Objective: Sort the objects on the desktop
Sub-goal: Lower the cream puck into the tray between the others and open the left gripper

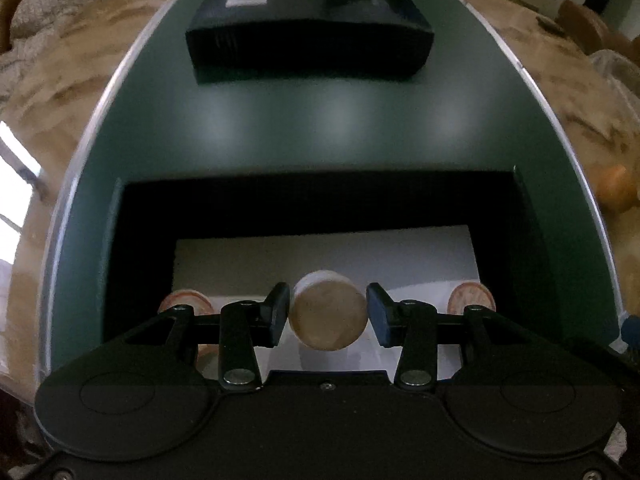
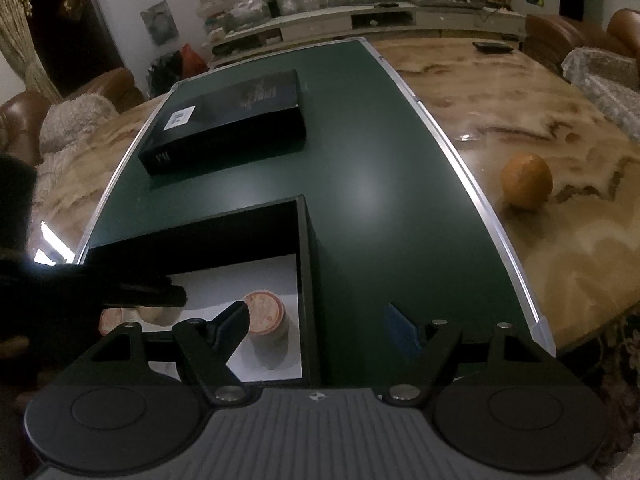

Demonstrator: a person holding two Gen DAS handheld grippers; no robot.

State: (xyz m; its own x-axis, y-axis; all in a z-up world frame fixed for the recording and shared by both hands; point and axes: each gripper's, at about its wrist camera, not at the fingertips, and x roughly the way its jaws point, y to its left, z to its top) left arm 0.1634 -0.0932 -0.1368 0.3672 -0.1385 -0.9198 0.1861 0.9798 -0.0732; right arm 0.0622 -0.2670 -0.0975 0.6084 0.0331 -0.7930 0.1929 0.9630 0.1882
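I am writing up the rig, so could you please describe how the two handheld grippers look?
The left gripper has a plain black body with two round discs, black linkage arms on silver pivot pins, and dark blue pads. The right gripper matches it, but its body is ribbed grey plastic bearing a small white emblem.

right tongs (image 2: 320, 330): apart, empty, above the green mat (image 2: 380, 200)
open black box (image 2: 308, 280): round tin (image 2: 266, 314) inside
orange (image 2: 527, 181): on marble worktop (image 2: 560, 128)
closed black box (image 2: 224, 120): on the mat's far end
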